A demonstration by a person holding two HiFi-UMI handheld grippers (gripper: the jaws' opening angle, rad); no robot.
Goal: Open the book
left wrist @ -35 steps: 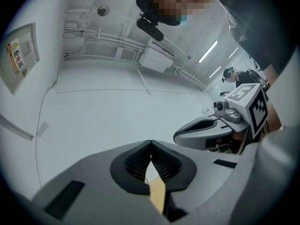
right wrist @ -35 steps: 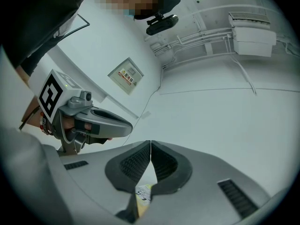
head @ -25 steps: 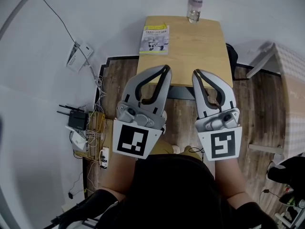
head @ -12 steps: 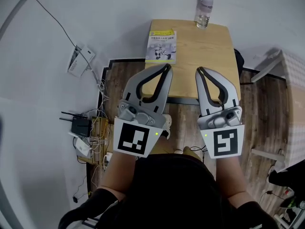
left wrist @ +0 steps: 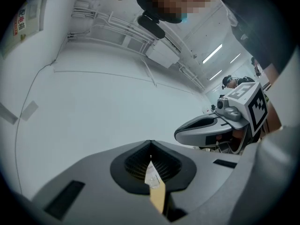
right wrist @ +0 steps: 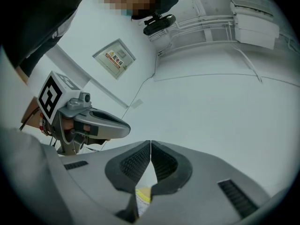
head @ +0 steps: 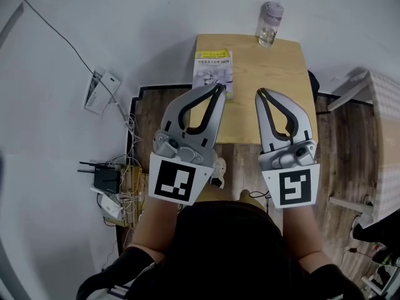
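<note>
Glossy book [head: 214, 70] at wooden desk's [head: 269, 92] far-left corner, clear bottle [head: 269, 24] on far edge, left gripper [head: 218, 88] and right gripper [head: 259, 93] fingers pressed together, empty

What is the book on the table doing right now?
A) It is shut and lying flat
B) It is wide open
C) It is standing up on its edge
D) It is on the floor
A: the book lies flat on the table near its left edge, front cover up and no pages showing.
</note>
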